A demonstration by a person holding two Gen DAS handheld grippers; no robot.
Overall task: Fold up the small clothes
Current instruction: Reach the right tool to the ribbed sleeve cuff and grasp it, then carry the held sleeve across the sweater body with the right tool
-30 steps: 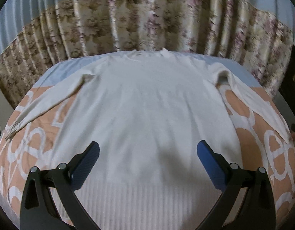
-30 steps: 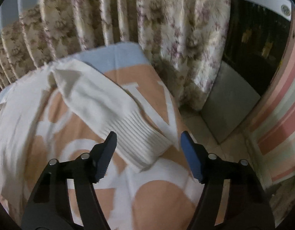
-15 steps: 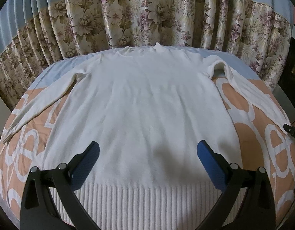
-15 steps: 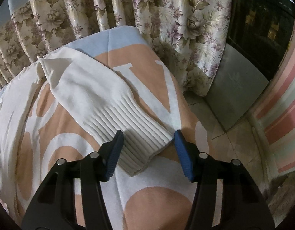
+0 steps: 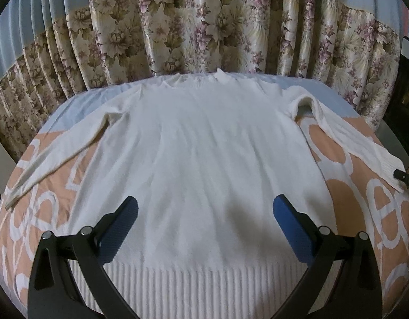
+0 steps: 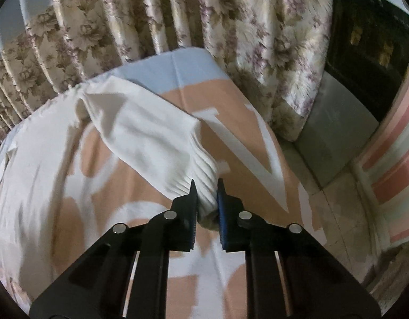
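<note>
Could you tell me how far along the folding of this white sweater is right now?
Done: the sweater lies spread flat on the patterned cover, no fold made yet. In hand: the right hand-held gripper is shut on the ribbed cuff of one sleeve; the left hand-held gripper hangs open above the hem. Left: both sleeves and the body are unfolded.

Closed since a second ago: right gripper (image 6: 206, 186), fingers (image 6: 222, 207) then wide apart, now pinching the ribbed cuff (image 6: 204, 178). Bunched and lifted off the bedspread (image 6: 119, 180) there. Left view slightly pulled back.
</note>
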